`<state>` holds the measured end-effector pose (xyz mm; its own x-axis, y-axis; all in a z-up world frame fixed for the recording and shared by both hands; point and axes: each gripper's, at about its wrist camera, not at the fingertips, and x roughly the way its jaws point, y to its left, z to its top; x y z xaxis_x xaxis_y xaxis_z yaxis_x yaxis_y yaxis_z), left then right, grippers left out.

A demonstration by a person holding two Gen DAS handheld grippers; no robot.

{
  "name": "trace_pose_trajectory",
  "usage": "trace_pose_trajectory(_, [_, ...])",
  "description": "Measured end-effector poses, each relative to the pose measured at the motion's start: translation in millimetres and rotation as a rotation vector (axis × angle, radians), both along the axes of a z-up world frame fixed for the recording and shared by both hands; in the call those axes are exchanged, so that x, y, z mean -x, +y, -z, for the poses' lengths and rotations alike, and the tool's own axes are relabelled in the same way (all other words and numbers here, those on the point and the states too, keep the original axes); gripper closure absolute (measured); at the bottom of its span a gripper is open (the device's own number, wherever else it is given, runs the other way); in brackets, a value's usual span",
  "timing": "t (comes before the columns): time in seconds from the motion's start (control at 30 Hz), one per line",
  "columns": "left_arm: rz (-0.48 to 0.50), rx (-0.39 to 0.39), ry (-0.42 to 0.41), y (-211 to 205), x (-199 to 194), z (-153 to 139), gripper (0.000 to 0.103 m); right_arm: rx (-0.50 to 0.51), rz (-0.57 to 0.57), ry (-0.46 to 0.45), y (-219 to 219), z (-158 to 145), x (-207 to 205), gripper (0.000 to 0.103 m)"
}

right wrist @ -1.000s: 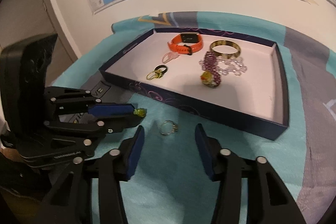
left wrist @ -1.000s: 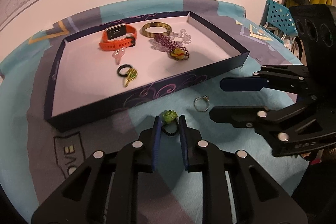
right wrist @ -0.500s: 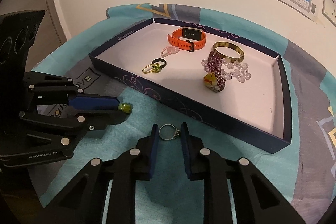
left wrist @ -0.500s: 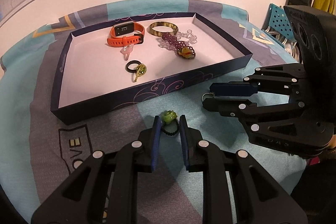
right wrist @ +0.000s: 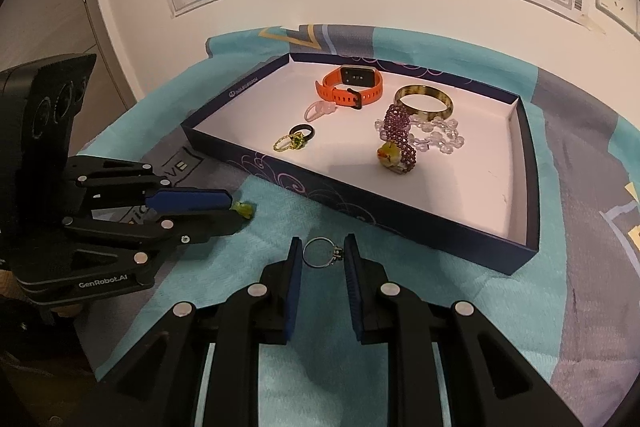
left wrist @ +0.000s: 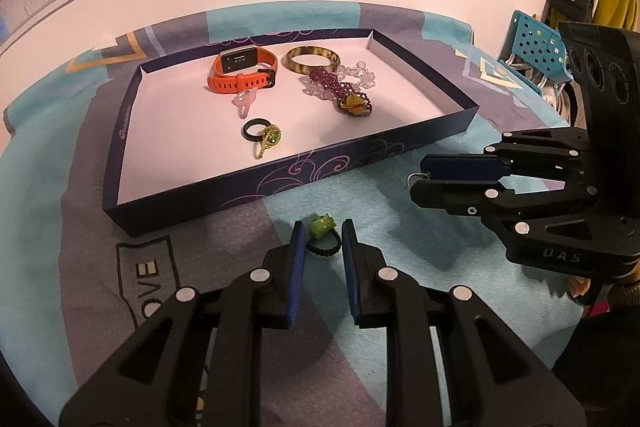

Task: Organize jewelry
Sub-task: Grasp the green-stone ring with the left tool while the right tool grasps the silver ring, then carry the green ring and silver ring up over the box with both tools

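My left gripper (left wrist: 323, 231) is shut on a black ring with a green stone (left wrist: 321, 231) and holds it above the cloth before the box. My right gripper (right wrist: 321, 251) is shut on a thin silver ring (right wrist: 321, 253). It also shows in the left wrist view (left wrist: 420, 183), lifted to the right of the box. The dark blue jewelry box (left wrist: 320, 163) holds an orange watch (left wrist: 242, 69), a brown bangle (left wrist: 313, 59), a purple bead bracelet (left wrist: 340, 91), a pink ring (left wrist: 245, 102) and a black ring (left wrist: 255, 130).
The box stands on a teal and grey patterned cloth (left wrist: 80, 227) over a round table against a white wall. A blue perforated basket (left wrist: 536, 47) and hanging bags are at the far right. The left gripper shows in the right wrist view (right wrist: 236, 215).
My right gripper closed on the silver ring and lifted it off the cloth. My left gripper kept its hold on the green-stone ring, and both views rose a little.
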<state>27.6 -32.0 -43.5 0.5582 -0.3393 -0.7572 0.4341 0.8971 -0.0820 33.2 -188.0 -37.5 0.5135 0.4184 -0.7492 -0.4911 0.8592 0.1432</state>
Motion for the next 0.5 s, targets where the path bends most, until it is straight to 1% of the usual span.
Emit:
trace_pose_trajectory(0.27, [-0.006, 0.005, -0.016, 1.1, 5.4, -6.1, 0.084, -0.025, 0.0, -0.006, -3.1, -4.3, 4.1, 0.084])
trace_pose_trajectory(0.5, [-0.005, 0.029, -0.014, 5.1, 8.1, -9.7, 0.084, -0.034, 0.005, -0.017, -5.1, -8.2, 5.5, 0.084])
